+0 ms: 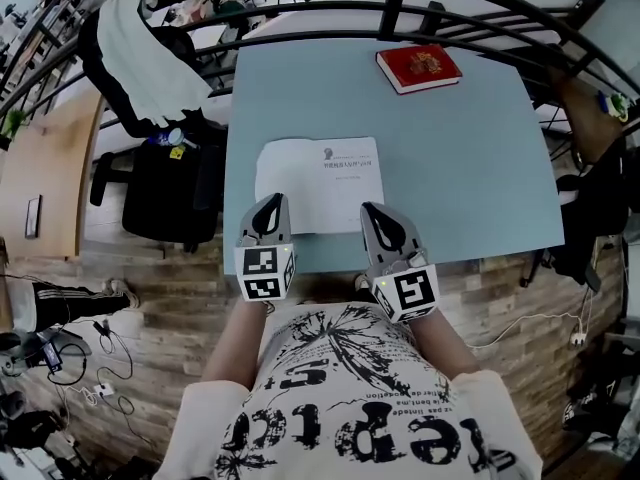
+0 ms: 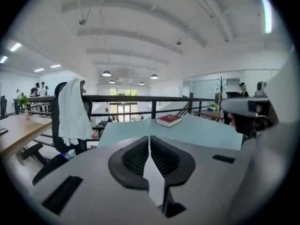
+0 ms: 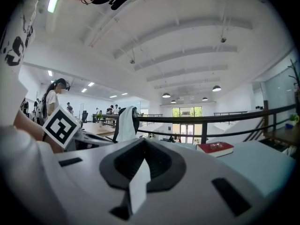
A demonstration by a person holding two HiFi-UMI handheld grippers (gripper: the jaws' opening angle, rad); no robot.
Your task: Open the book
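Left gripper and right gripper hang just nearside of the white book, jaws pressed together on nothing, likely clear of it because it seems already open; red book lies closed well beyond it.

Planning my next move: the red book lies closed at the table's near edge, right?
No: the red book lies closed at the far edge of the table, as the head view shows. The white booklet lies at the near edge.
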